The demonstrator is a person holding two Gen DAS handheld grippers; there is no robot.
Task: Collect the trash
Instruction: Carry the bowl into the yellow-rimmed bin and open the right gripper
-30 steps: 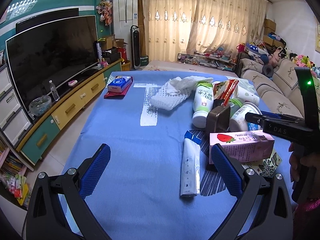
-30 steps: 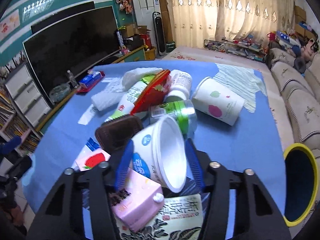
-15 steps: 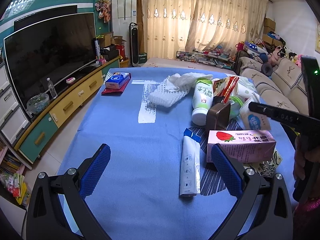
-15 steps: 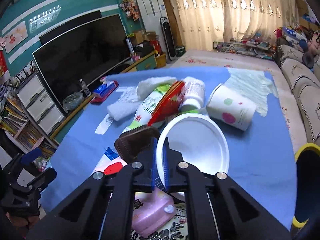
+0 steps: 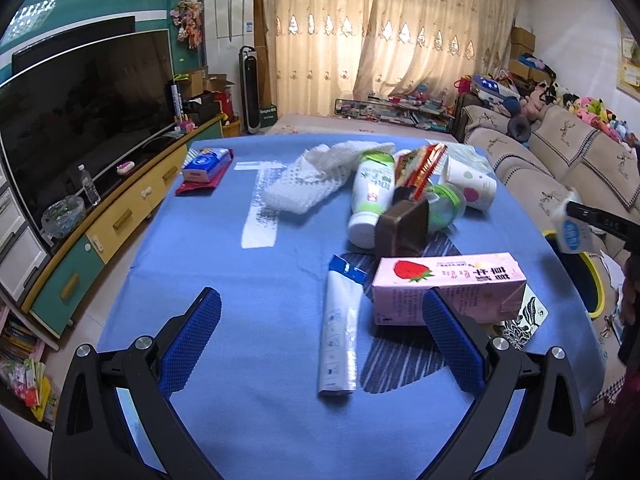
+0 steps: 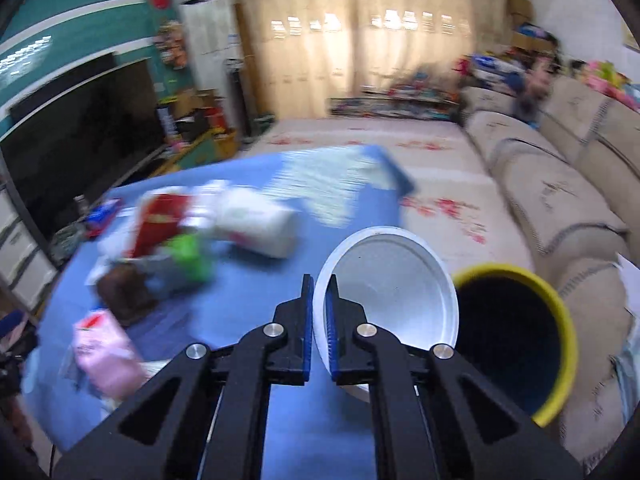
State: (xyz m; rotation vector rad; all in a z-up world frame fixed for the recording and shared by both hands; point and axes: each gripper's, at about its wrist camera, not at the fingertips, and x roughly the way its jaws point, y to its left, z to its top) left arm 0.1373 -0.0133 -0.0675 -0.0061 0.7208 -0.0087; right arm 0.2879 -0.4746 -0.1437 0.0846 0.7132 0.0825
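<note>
My right gripper [image 6: 319, 296] is shut on the rim of a white plastic cup [image 6: 394, 280], lifted off the table beside the yellow-rimmed bin [image 6: 516, 336]. In the left wrist view that cup [image 5: 572, 232] hangs at the far right above the bin [image 5: 588, 280]. My left gripper [image 5: 322, 320] stands open over the blue table [image 5: 224, 248], with nothing between its fingers. Ahead of it lie a white tube [image 5: 340, 324] and a pink strawberry milk carton [image 5: 448, 284]. Behind them is a pile: a brown tray [image 5: 402, 226], a white bottle [image 5: 370, 200], a red wrapper [image 5: 420, 166], a paper cup [image 5: 470, 188].
A white mesh cloth [image 5: 320, 180] and a blue tissue pack [image 5: 206, 166] lie farther back on the table. A TV [image 5: 80, 108] on a long cabinet runs along the left. A beige sofa [image 5: 560, 160] lines the right, with the bin on the floor between it and the table.
My right gripper shut on the white cup's rim, lifted it out of the pile and swung it right toward the bin. The left gripper stayed where it was.
</note>
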